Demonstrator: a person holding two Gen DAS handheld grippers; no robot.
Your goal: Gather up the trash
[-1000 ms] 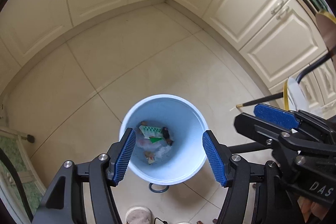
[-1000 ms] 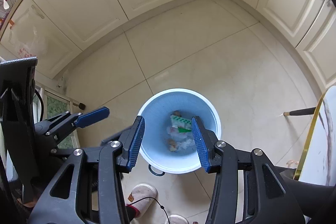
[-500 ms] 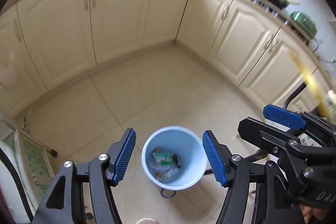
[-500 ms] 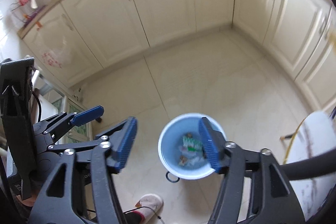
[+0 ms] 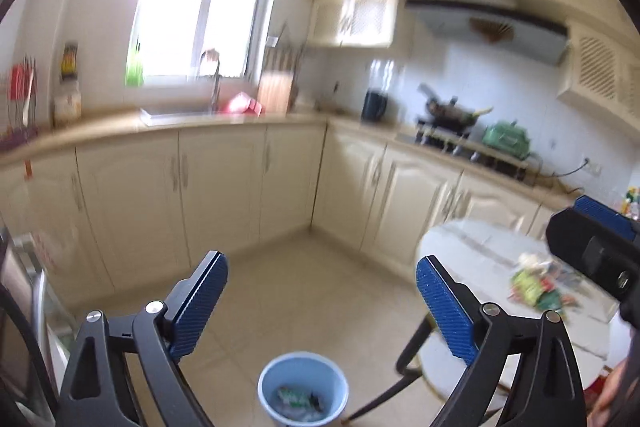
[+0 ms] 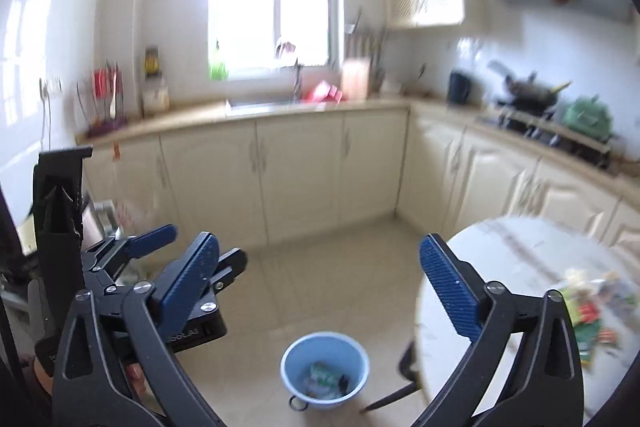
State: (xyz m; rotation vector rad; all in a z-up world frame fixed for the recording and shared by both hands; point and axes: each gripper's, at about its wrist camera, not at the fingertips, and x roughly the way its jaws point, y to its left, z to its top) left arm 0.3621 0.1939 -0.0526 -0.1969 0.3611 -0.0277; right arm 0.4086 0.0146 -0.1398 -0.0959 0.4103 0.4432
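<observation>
my left tongs and right tongs just spread, empty | crumpled green-and-red wrappers on round white marble table, right of both; light, crinkly; I pinch a raised fold

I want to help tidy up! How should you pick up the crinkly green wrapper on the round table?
Probably from above: the green wrapper lies flat on the round table. Pinch a raised, crumpled edge of it. Both grippers are open and empty, and the right gripper looks nearer.
</observation>
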